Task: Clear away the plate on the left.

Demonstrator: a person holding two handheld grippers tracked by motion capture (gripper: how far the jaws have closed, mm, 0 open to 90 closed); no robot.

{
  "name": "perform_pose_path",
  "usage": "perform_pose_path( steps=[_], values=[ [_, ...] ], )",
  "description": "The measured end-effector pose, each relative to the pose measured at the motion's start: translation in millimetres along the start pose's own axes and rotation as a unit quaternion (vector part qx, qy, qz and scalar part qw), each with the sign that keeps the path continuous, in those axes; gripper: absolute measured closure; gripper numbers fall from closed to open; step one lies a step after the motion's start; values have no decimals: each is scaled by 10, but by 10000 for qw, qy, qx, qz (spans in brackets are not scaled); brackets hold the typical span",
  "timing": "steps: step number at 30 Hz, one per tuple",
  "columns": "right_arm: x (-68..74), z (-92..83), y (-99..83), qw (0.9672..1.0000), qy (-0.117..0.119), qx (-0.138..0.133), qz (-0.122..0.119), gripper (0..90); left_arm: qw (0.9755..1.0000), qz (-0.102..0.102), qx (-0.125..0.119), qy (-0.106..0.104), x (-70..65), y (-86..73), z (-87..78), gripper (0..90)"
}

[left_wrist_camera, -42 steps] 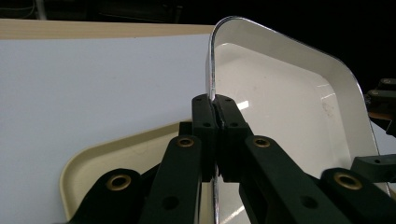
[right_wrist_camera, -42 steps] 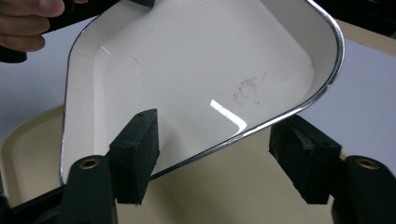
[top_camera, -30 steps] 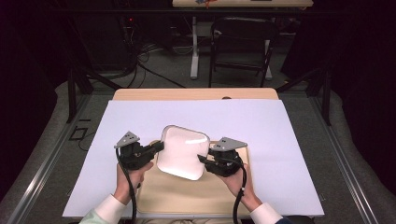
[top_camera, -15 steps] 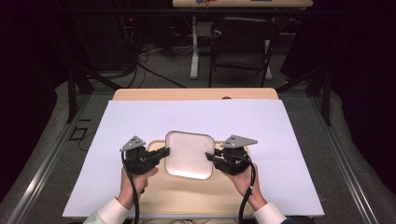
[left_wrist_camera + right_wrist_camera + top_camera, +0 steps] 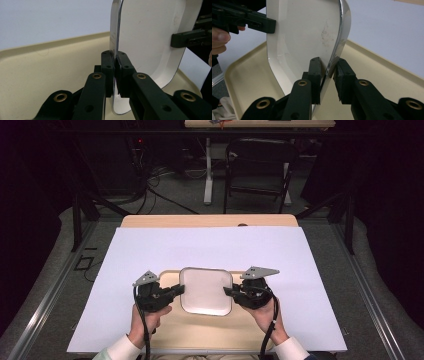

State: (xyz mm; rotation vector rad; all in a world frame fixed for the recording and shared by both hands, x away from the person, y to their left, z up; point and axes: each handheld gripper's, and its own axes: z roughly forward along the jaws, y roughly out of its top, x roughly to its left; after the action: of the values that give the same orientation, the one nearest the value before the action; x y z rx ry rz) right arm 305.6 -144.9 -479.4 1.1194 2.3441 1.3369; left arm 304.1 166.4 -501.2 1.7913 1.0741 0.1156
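While clamped on opposite rims, left tongs (image 5: 181, 290) at left and right tongs (image 5: 226, 291), just closed further, at right, holding white plate (image 5: 206, 290) level over beige tray (image 5: 210, 330) on bench (image 5: 200, 220), midway between both hands.

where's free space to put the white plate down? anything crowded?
Free: the beige plastic tray below the white square plate, and the white paper sheet beyond the plate toward the wooden table edge, plus its strips left and right. Crowded: mid-front, where the left tool and right tool clamp the plate's opposite rims.
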Motion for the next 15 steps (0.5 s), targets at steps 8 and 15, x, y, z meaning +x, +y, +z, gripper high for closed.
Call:
perform_pose_path(
  steps=[8,15],
  values=[
    [-46,-18,-37,9996,130,136,196,779,9998,-52,192,-48,-19,-42,25,856],
    [-94,35,-80,9985,292,285,369,783,9988,-185,440,-45,5,-80,55,856]
  ],
)
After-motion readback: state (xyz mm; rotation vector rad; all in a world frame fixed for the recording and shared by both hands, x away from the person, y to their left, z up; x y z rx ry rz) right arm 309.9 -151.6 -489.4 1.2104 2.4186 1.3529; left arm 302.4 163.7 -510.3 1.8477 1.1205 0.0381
